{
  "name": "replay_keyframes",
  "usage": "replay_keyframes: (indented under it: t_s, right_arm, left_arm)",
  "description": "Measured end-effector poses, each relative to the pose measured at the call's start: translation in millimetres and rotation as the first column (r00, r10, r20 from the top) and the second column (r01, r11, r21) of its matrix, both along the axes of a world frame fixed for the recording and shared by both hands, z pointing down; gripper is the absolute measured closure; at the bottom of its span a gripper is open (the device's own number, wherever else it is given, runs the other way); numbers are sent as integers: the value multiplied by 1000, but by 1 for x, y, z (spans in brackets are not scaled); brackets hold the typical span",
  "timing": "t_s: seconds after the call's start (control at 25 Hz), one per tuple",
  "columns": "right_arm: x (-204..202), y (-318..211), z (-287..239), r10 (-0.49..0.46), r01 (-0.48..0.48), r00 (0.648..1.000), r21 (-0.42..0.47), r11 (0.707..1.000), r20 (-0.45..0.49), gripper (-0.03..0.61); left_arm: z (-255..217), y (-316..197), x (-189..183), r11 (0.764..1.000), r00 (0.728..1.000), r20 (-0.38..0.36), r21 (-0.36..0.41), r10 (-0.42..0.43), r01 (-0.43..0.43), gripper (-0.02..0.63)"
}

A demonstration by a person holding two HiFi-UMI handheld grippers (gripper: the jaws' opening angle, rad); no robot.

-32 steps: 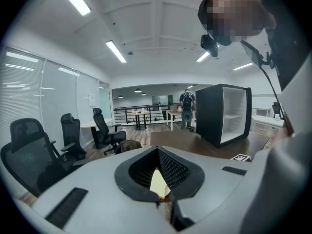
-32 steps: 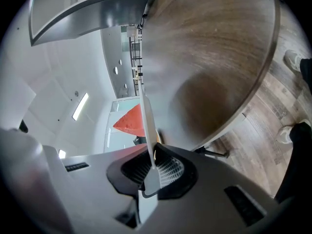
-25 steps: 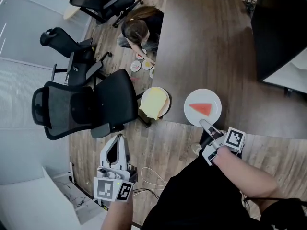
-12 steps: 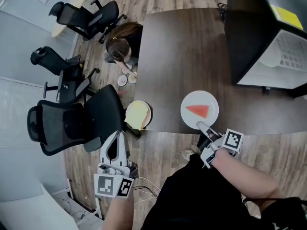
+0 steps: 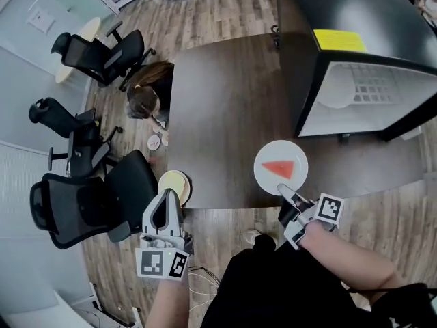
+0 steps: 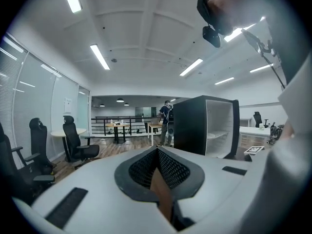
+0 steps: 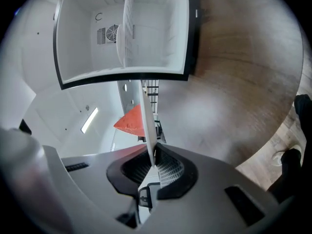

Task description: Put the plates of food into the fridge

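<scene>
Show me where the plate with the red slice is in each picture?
Head view: the plate is right of centre, just below the fridge.
Left gripper view: not in it.
Right gripper view: edge-on, a thin white line rising from the middle.
Shared landmark: the open fridge, right of centre in the left gripper view, across the top in the right gripper view.

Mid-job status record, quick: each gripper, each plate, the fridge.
right gripper: shut on the rim of the white plate
white plate load: watermelon wedge
left gripper: jaws together, empty
second plate: yellow food, at the table edge
fridge: on the table, open, white interior facing the person
</scene>
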State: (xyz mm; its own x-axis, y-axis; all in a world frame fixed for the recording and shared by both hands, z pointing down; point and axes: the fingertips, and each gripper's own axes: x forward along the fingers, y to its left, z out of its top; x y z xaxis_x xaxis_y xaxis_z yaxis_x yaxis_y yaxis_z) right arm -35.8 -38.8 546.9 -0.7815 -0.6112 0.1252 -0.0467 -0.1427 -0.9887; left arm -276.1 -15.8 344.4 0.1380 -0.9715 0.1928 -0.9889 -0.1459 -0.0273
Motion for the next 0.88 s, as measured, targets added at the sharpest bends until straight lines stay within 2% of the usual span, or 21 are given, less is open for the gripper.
replay_keyframes:
  t_s: [0.24,0.64,0.88]
  right_arm:
    - [47,-5,-23,40,-40,999,10,999,5,558]
    - [121,-18,-59,132,-133,990,25,991,47,558]
    - [173,-35,-72,189,-190,982,29,981,24,558]
  left_arm:
    - [-10,-34,33,999,999,-40,43,34,-33,609]
    - [-13,-75,94,993,993,-49,45,107,-105,610]
    - [-20,-101,141,984,985,-50,73,166,-162,611]
